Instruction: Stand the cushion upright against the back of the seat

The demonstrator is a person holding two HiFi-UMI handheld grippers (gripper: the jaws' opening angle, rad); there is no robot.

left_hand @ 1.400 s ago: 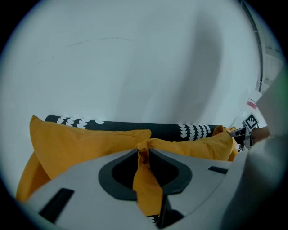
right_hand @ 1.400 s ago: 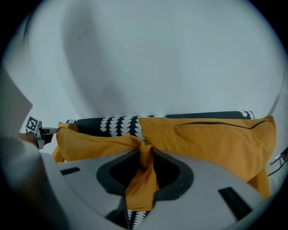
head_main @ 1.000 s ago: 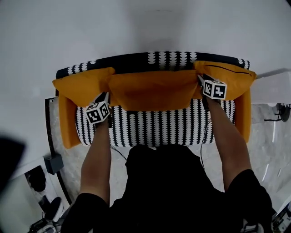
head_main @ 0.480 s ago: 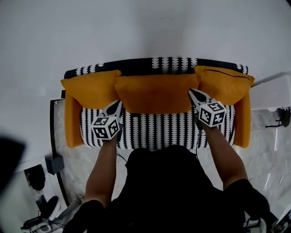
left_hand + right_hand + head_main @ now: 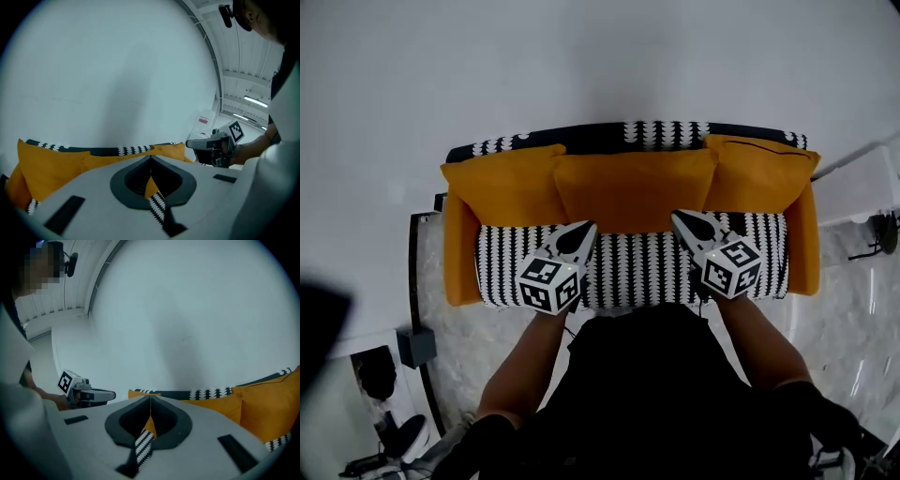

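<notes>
1. Left gripper [image 5: 584, 230]: jaws closed tip to tip with nothing between them. It hovers over the seat at 7 o'clock of the middle cushion, clear of it.
2. Right gripper [image 5: 680, 218]: jaws likewise closed and empty. It is at 5 o'clock of the same cushion, not touching it.
3. Step in hand, as judged: drawing both tools away from a cushion already placed. Done well, this means closed tips lifted off the fabric and a straight pull toward 6 o'clock. Brushing the cushion's lower edge could tip it forward.
4. Seat [image 5: 628, 262]: black-and-white patterned, with a bare strip between the grippers and the cushion.
5. Cushion [image 5: 636, 190]: orange, plump, oblong and soft-looking. It stands on its long edge at the sofa's centre and leans on the backrest [image 5: 661, 131]. It sits close between matching side cushions at 9 o'clock [image 5: 502, 183] and 3 o'clock [image 5: 759, 173]. The task reads as complete.
6. Wall [image 5: 581, 56]: plain and pale, at 12 o'clock behind the sofa.
</notes>
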